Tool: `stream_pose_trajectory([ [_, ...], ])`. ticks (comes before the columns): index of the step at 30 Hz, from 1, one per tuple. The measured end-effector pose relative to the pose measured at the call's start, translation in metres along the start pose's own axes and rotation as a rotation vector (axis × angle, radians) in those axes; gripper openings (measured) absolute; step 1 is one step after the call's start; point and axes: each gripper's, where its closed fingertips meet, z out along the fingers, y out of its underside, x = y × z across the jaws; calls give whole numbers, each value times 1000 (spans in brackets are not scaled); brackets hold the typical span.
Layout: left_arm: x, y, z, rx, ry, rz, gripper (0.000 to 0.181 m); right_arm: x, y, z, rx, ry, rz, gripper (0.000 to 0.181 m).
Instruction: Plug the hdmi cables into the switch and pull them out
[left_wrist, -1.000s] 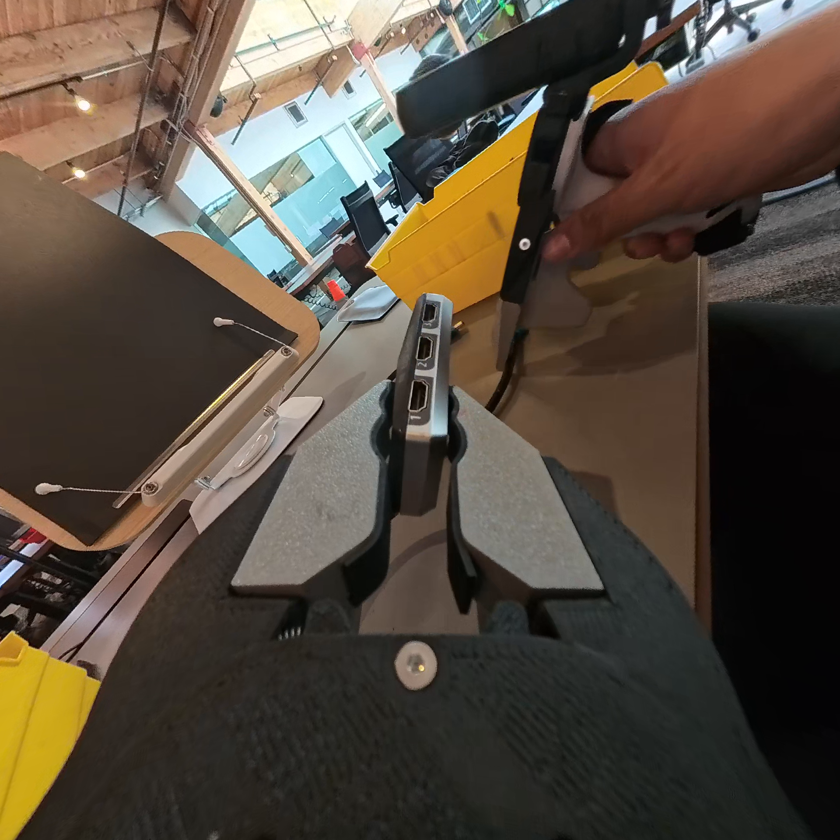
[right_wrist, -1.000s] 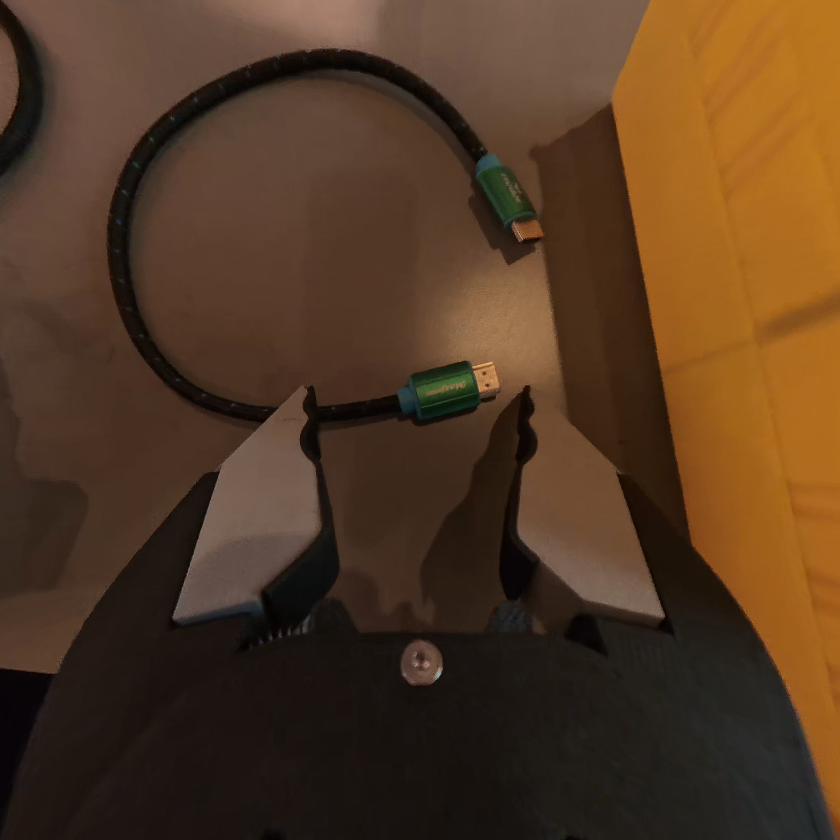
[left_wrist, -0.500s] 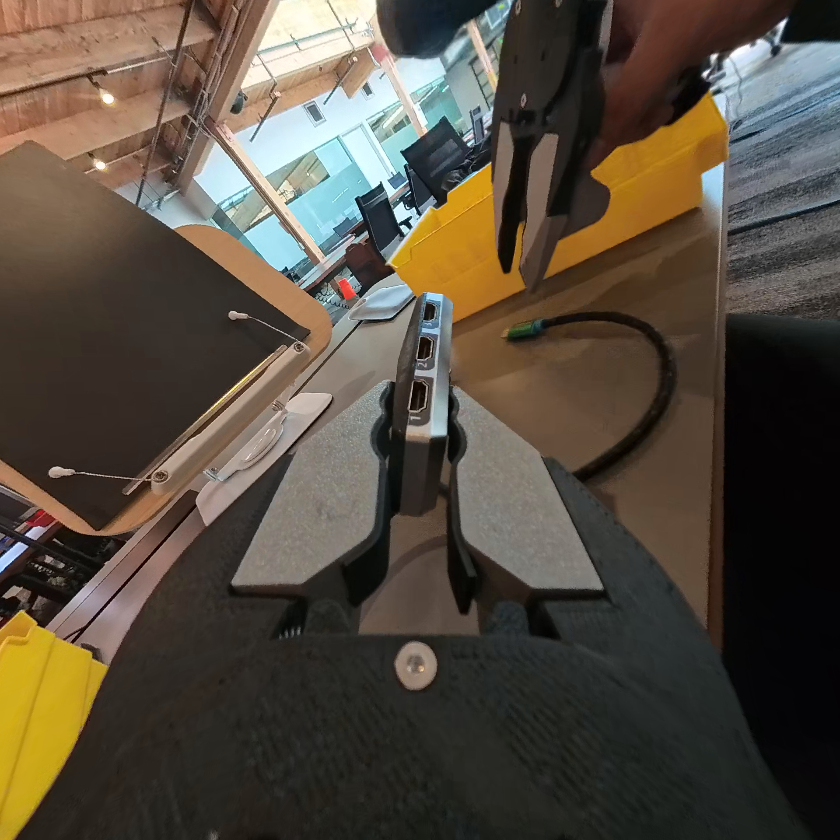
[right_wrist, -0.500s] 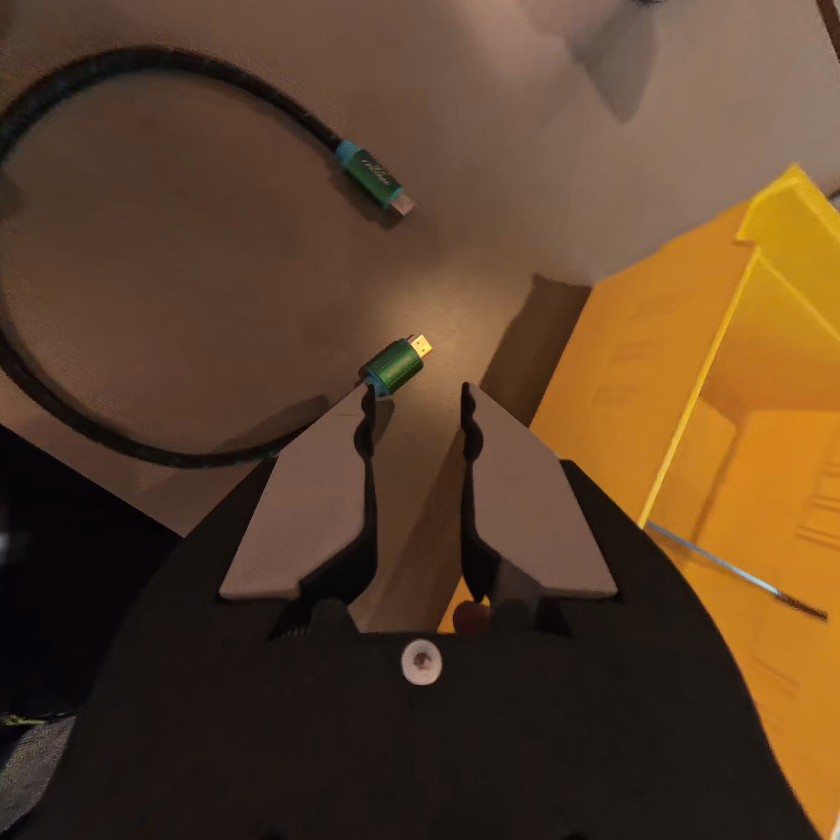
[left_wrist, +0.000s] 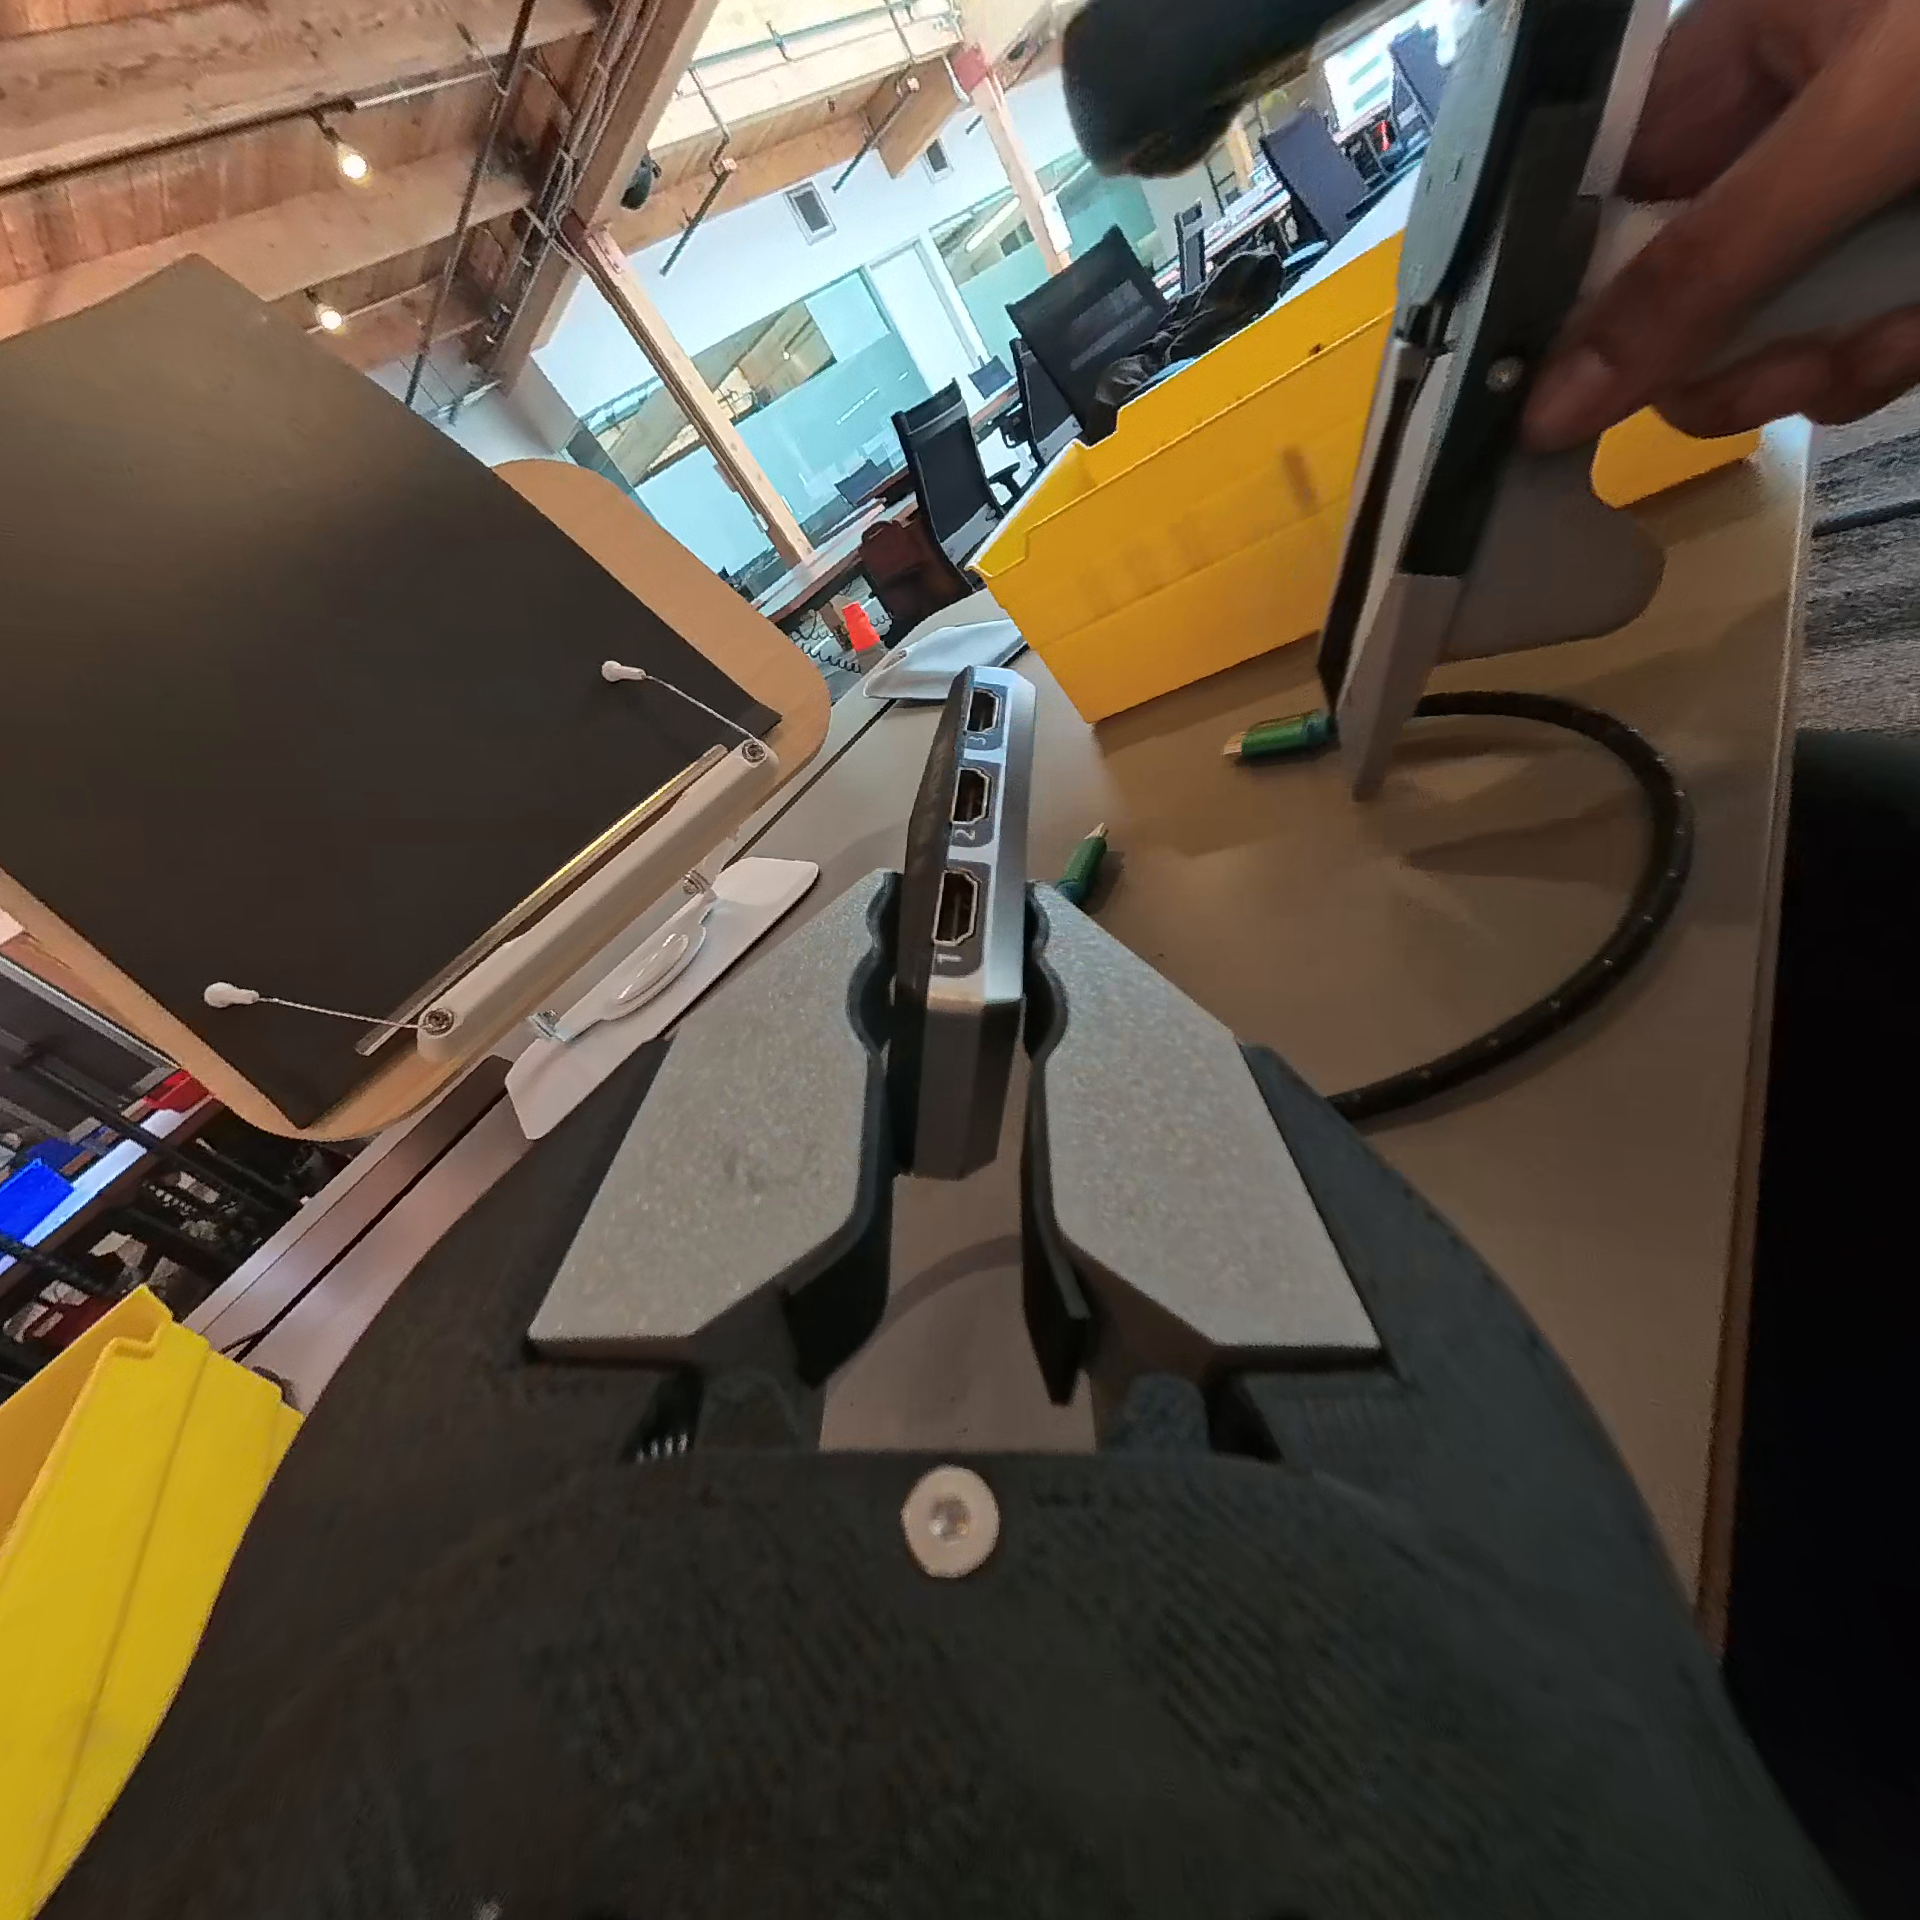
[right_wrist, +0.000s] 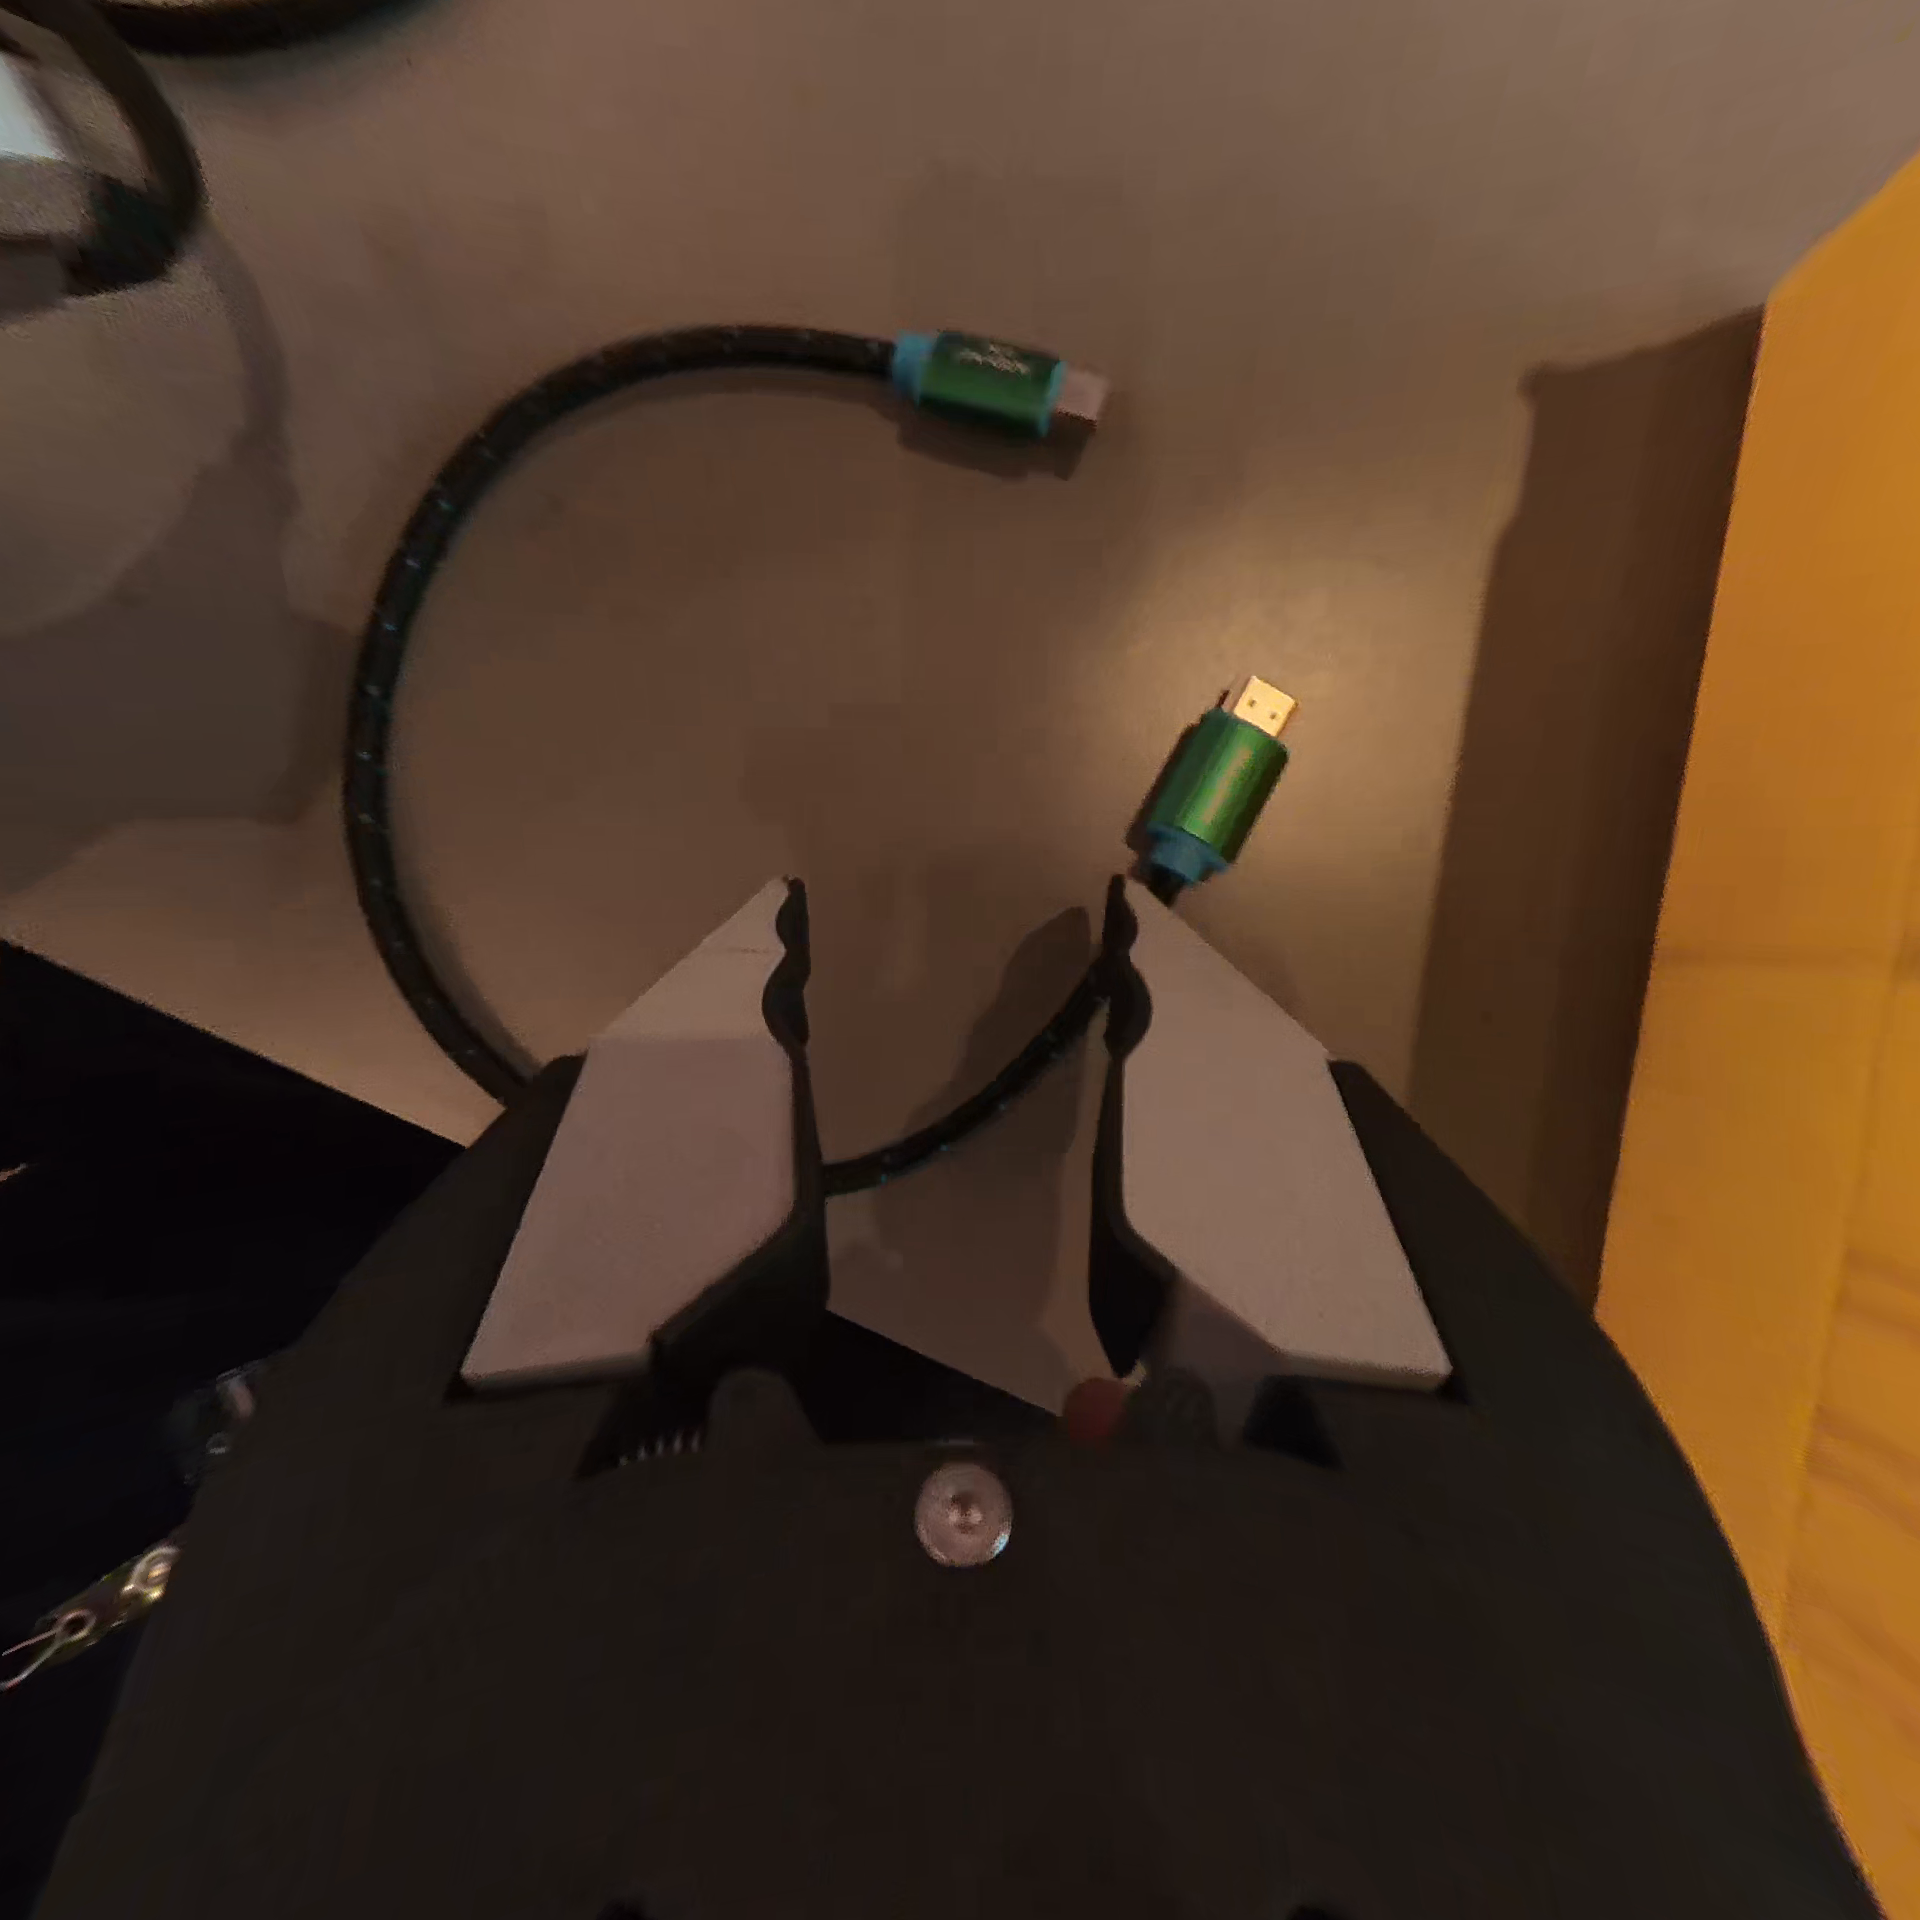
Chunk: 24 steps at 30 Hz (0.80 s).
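Note:
My left gripper (left_wrist: 956, 935) is shut on a grey HDMI switch (left_wrist: 971, 831), held on edge above the table with its three empty ports in view. A short black braided HDMI cable (right_wrist: 374, 727) lies curled on the tan table. Its two green plugs (right_wrist: 1221, 779) (right_wrist: 977, 382) lie free. My right gripper (right_wrist: 954, 894) is open and empty above the cable, with the gold-tipped plug just beyond its right fingertip. In the left wrist view the right gripper (left_wrist: 1361, 727) hangs over one plug (left_wrist: 1283, 736), held by a hand; the other plug (left_wrist: 1081, 860) lies behind the switch.
A yellow bin (left_wrist: 1195, 540) stands at the back of the table, close right of the plugs (right_wrist: 1787, 935). A black board with wood trim (left_wrist: 312, 675) leans on a white stand at left. Another yellow bin (left_wrist: 104, 1507) sits at the lower left. The table edge (left_wrist: 1766, 935) runs along the right.
My right gripper rose from the cable, turned, and has come back down near the gold-tipped plug with its jaws wider than half a second ago. The left gripper still holds the switch.

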Motion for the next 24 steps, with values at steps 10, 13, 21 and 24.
stream_pose_trajectory([
  [10, 2, 0, 1, -2, 6, 15, 19, 47, 8, 9, -20, 151, 38, 60],
  [13, 2, 0, 1, -3, 5, 16, 19, 50, 0, 16, 40, 121, 68, 59],
  [21, 4, 0, 2, -4, 15, 22, 19, 55, -13, 19, 124, 135, -16, 20],
  [24, 5, 0, 2, -5, 16, 22, 19, 49, -22, 8, 196, 128, -35, 20],
])
